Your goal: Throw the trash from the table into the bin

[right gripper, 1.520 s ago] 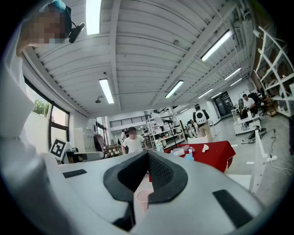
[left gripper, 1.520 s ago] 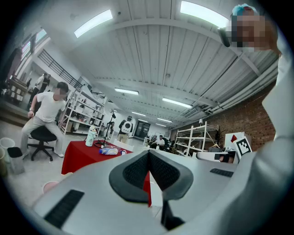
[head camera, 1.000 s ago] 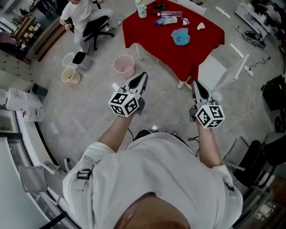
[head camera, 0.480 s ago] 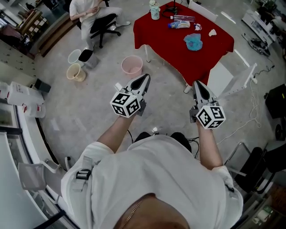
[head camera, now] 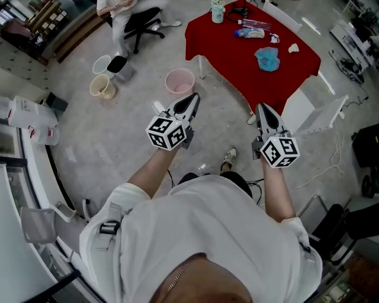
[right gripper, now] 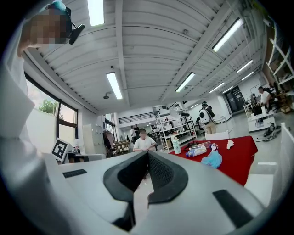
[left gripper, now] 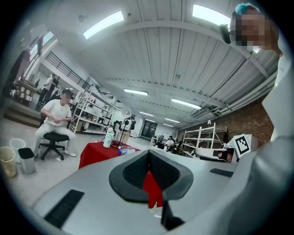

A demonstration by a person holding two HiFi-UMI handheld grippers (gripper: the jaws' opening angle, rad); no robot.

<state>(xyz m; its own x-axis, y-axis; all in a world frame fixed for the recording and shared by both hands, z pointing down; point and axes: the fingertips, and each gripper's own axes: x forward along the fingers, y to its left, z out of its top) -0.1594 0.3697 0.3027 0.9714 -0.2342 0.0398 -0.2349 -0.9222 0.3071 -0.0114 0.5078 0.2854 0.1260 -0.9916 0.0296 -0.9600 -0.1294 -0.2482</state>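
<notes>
The red table point(head camera: 237, 56) stands ahead at the upper right, with trash on it: a blue crumpled wad point(head camera: 267, 58), a white paper ball point(head camera: 293, 48), a lying plastic bottle point(head camera: 251, 32) and a pale cup point(head camera: 218, 10). A pink bin point(head camera: 180, 81) sits on the floor by the table's left corner. My left gripper point(head camera: 192, 97) is shut and empty, just short of the bin. My right gripper point(head camera: 262, 108) is shut and empty, short of the table's near edge. In the right gripper view the blue wad point(right gripper: 212, 159) and bottle point(right gripper: 196, 150) lie beyond the shut jaws.
A white chair point(head camera: 308, 109) stands at the table's near right corner. A person sits on a black office chair point(head camera: 142, 21) at the far left, with two buckets point(head camera: 102, 87) and a dark bin point(head camera: 121, 64) nearby. Cables trail over the floor at the right.
The table and pink bin have come nearer and lower in the head view as I walk toward them. Both grippers stay shut and level in front of me.
</notes>
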